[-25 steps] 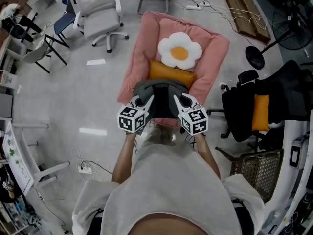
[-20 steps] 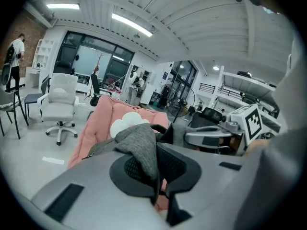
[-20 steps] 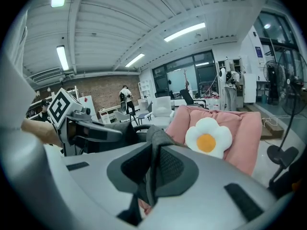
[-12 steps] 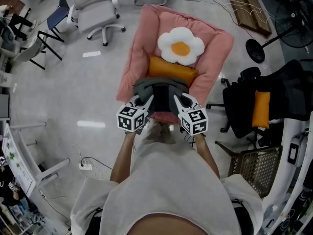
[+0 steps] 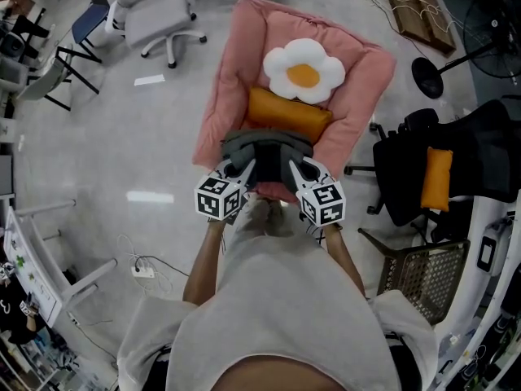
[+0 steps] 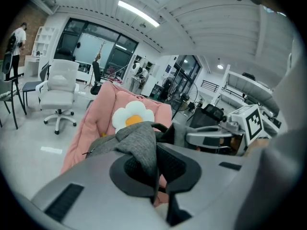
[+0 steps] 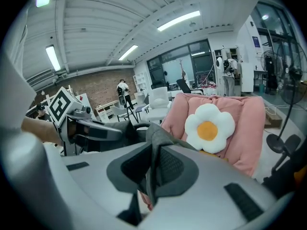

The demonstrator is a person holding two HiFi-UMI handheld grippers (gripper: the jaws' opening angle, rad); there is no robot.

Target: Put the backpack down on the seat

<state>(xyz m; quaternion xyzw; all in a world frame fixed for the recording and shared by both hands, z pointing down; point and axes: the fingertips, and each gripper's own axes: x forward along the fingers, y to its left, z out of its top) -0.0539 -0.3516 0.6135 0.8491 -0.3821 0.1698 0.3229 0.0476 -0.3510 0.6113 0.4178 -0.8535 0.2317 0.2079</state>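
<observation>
A grey and black backpack (image 5: 267,157) hangs between my two grippers, over the near end of the pink padded seat (image 5: 358,88). My left gripper (image 5: 242,169) is shut on a fold of its grey fabric (image 6: 141,145). My right gripper (image 5: 295,169) is shut on the grey fabric (image 7: 152,147) at the other side. On the seat lie an orange bolster cushion (image 5: 286,114) and a white egg-shaped flower cushion (image 5: 304,72), both beyond the backpack. The flower cushion (image 6: 130,119) shows in the left gripper view and the flower cushion (image 7: 209,127) in the right gripper view.
A white office chair (image 5: 155,10) stands at the upper left. A black chair with an orange cushion (image 5: 438,177) stands right of the seat, a wicker basket (image 5: 417,279) below it. A fan base (image 5: 430,76) and cables lie at the upper right. A power strip (image 5: 140,270) lies on the floor at left.
The pink seat has come slightly nearer and higher in the head view as I step forward. Both grippers keep their hold on the backpack.
</observation>
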